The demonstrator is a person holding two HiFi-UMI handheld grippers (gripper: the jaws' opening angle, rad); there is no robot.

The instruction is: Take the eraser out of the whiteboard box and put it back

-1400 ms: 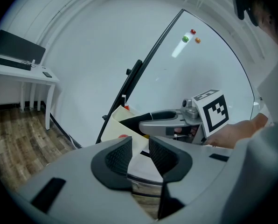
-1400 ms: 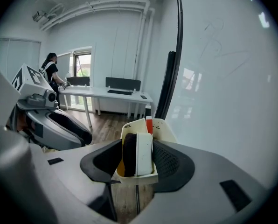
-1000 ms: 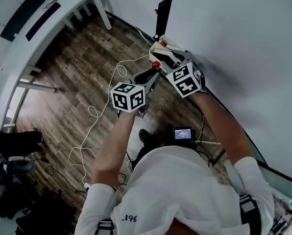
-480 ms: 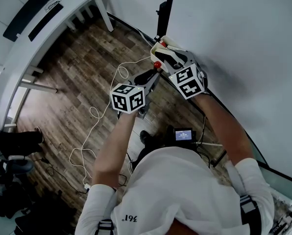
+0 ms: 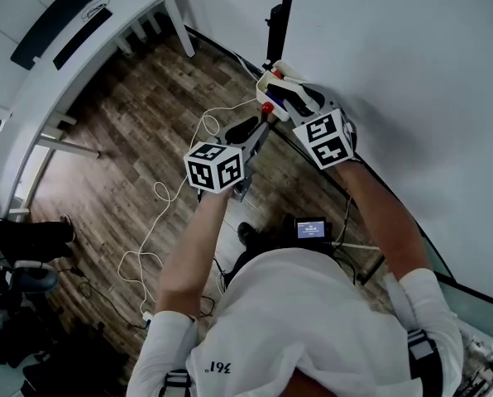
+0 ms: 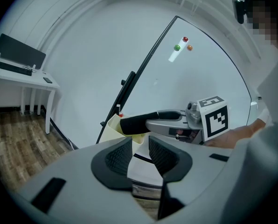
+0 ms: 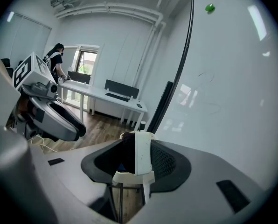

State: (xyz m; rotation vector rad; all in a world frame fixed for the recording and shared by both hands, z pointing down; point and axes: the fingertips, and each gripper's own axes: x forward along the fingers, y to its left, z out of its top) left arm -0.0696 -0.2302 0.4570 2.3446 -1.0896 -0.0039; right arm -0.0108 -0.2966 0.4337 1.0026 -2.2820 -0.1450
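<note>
My right gripper (image 7: 138, 160) is shut on the eraser (image 7: 141, 152), a white block with dark felt standing upright between the pads. In the head view that gripper (image 5: 278, 88) hangs at the cream whiteboard box (image 5: 268, 78), which is fixed at the lower edge of the whiteboard (image 5: 412, 56). The left gripper (image 5: 264, 116) points at the box from below. In the left gripper view the box (image 6: 112, 127) shows just past the left gripper (image 6: 139, 155), its lower corner in line with the narrow gap. Whether the pads press on it is hidden. The right gripper's dark fingers (image 6: 139, 123) sit over the box.
Red, orange and green magnets (image 7: 210, 7) stick high on the board. The board's black stand post (image 5: 284, 7) rises beside the box. A white cable (image 5: 160, 193) loops over the wooden floor. A white desk (image 5: 73, 31) stands at the left, with a person (image 7: 56, 59) far off by the window.
The right gripper has risen a little with the eraser, and its marker cube has shifted right in the head view. The left gripper has stayed put.
</note>
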